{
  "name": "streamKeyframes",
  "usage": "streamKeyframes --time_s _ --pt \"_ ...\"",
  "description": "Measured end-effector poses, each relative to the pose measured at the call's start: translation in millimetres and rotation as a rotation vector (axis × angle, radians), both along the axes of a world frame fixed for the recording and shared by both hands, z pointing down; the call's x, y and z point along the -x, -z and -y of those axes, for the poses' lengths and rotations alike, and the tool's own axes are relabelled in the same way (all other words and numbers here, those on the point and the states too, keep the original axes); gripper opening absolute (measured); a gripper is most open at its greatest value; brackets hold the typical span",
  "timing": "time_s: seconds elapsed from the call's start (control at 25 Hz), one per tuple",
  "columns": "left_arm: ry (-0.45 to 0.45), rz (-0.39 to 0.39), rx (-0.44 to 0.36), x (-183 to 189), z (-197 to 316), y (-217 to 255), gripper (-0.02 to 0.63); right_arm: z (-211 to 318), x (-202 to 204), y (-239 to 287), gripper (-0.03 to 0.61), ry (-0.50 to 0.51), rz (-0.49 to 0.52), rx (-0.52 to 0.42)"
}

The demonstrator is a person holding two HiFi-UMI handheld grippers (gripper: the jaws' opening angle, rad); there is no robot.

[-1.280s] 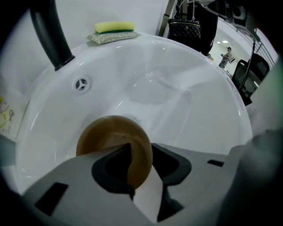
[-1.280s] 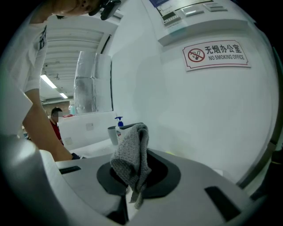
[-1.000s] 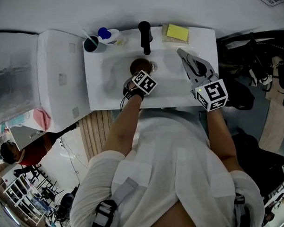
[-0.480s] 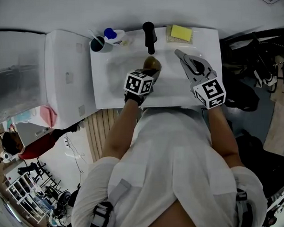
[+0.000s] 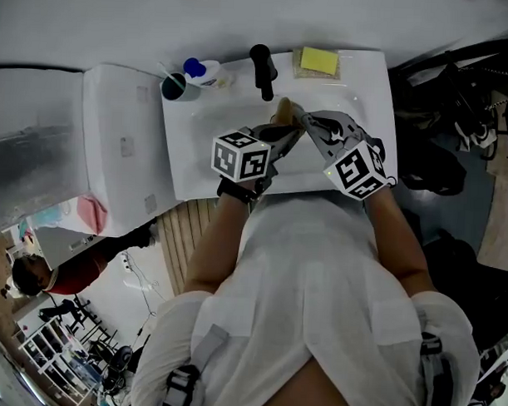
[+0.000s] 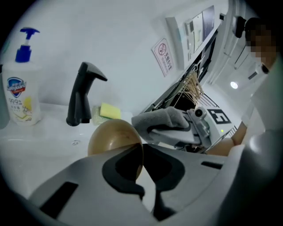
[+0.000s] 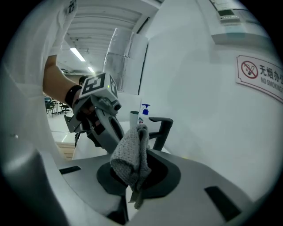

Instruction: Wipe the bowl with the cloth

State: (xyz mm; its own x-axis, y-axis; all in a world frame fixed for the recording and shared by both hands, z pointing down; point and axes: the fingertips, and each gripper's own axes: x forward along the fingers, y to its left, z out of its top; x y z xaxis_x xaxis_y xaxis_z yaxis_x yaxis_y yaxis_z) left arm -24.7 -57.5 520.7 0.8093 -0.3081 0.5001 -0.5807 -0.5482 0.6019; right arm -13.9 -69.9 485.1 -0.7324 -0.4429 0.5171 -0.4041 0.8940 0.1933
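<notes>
Pinching the rim of the round brown bowl [image 6: 112, 137] in the left gripper [image 6: 142, 161] over the white sink [image 5: 189, 154], squeezing the fuzzy grey cloth [image 7: 130, 161] in the right gripper [image 7: 132, 189], near the "NO SMOKING" sign [image 7: 261, 76].

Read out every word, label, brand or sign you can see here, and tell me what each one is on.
"NO SMOKI", cut off by the picture's edge: wall sign with a no-smoking symbol, right gripper view.
"无烟", the start of the Chinese line above it on the same sign; the rest is cut off.
Soap bottle label: too small to read.
Wall panel print: blurred, unreadable.
</notes>
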Motion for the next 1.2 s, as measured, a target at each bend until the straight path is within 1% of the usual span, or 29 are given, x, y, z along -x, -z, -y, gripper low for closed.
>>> streamKeyframes --time_s 0.12,0.2,0.32,0.44,0.6,0.68,0.76,0.88,0.96,1.08,1.2 --pt "-0.016 -0.026 -0.015 -4 1 13 0.018 -4 4 -1 0.04 0.007 0.004 0.025" --pt "-0.052 -0.022 -0.035 -7 -2 17 0.018 -5 4 -1 0.04 0.007 0.005 0.048" --pt "-0.142 0.001 -0.082 -12 -10 20 0.018 -1 -1 0 0.04 -0.004 -0.001 0.068" --pt "-0.234 0.004 -0.127 -15 -21 25 0.018 5 -9 1 0.04 -0.024 0.011 0.102" --pt "-0.358 -0.03 -0.159 -21 -41 35 0.018 13 -19 -5 0.04 -0.03 0.011 0.137" --pt "-0.39 -0.051 -0.161 -23 -47 39 0.018 15 -20 -7 0.04 -0.02 0.02 0.156" --pt "-0.374 -0.045 -0.159 -22 -45 37 0.018 14 -20 -7 0.039 -0.012 0.022 0.168" --pt "-0.299 -0.003 -0.161 -14 -31 29 0.018 8 -13 -3 0.04 0.011 0.027 0.166" --pt "-0.256 0.011 -0.164 -10 -21 26 0.018 4 -9 -2 0.04 0.015 0.019 0.158" --pt "-0.211 0.006 -0.16 -8 -12 25 0.018 -1 -7 0 0.04 0.027 -0.001 0.162" --pt "-0.168 -0.002 -0.156 -5 -4 24 0.018 -14 1 4 0.04 0.074 -0.004 0.175"
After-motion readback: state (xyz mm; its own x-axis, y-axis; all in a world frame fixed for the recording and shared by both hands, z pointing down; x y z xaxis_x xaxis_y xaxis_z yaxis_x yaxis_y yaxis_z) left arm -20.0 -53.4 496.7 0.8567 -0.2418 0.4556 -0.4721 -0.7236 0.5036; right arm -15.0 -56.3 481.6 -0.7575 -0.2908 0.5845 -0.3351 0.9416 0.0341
